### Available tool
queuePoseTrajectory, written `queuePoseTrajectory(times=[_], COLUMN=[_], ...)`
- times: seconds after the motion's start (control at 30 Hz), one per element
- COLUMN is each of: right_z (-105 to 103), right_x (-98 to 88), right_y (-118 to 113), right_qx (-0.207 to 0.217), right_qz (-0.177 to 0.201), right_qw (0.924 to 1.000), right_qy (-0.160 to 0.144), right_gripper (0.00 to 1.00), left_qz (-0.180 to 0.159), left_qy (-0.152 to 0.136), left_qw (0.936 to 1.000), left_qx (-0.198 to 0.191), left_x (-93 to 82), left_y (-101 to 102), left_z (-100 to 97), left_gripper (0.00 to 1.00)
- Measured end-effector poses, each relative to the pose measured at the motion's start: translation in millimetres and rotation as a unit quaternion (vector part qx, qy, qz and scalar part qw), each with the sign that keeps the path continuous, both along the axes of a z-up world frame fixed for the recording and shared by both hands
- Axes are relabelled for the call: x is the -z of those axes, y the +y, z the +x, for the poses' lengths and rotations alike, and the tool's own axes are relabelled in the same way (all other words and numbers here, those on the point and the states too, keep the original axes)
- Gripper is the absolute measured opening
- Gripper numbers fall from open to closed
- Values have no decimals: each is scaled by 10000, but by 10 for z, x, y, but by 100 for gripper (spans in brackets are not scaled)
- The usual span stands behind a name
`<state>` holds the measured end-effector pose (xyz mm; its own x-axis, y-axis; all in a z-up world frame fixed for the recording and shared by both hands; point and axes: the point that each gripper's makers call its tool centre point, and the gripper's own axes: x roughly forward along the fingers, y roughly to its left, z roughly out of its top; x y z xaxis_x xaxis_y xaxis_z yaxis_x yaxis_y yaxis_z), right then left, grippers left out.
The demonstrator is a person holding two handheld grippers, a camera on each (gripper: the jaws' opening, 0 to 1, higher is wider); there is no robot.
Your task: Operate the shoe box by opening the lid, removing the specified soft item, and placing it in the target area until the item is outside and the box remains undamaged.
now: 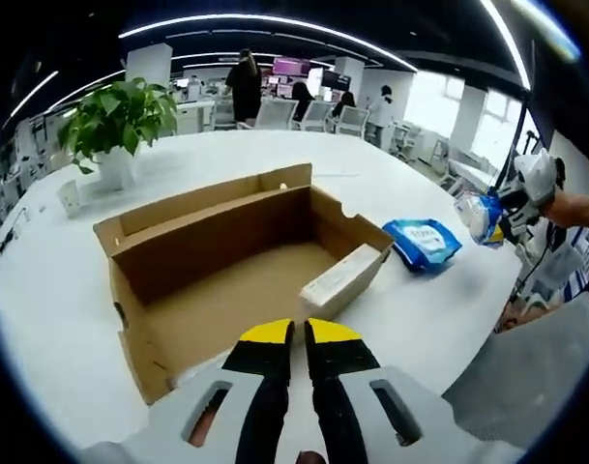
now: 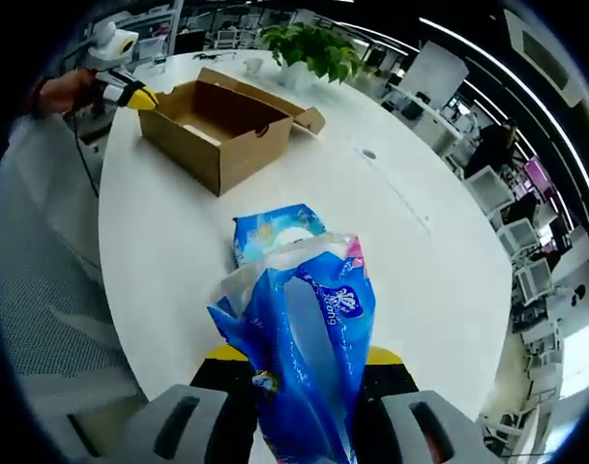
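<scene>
The brown cardboard shoe box (image 1: 226,261) stands open on the white table, its lid flap folded back on the far side. A pale oblong piece (image 1: 340,280) leans in its right corner. My left gripper (image 1: 299,333) hovers over the box's near edge, yellow tips together with nothing between them. A blue wipes pack (image 1: 422,242) lies flat on the table right of the box. My right gripper (image 2: 304,362) is shut on a soft blue-and-white plastic pack (image 2: 309,319), held above the table. Beyond it lie the wipes pack (image 2: 275,232) and the box (image 2: 221,121).
A potted plant (image 1: 120,116) stands at the table's far left, with a small white item (image 1: 70,198) beside it. The round table's edge (image 1: 468,329) curves near me. A person's sleeve (image 1: 574,208) shows at the right. Office chairs and people sit in the background.
</scene>
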<state>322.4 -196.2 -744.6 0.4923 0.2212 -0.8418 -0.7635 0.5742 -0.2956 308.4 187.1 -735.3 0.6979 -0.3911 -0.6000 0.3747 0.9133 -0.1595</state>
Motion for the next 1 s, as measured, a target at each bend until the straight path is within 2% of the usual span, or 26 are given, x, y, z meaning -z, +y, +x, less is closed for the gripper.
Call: queuePoseTrajectory(times=[0.33,0.7,0.8,1.0], right_z=[-59,-135,-140,-41], right_x=[76,163,192,204], right_y=[-355,-503,-569,-710], right_qx=[130,145,10,-2], right_qz=[-177,-291,-462,-571], right_qw=[9997,9992,9986,9980], right_qy=[94,218,267,275], right_gripper=[34,34,34,34], left_qz=[-85,-54,-55,-98], left_qy=[-88,-84,-104,-151], left_qw=[9999,10000,9999,9998], left_qx=[-1,7,0,-16], left_x=[-36,-61,-79,-104], left_y=[4,-18,-14,-11], left_z=[27,-27,-35,-27], left_gripper=[4,4,4,5])
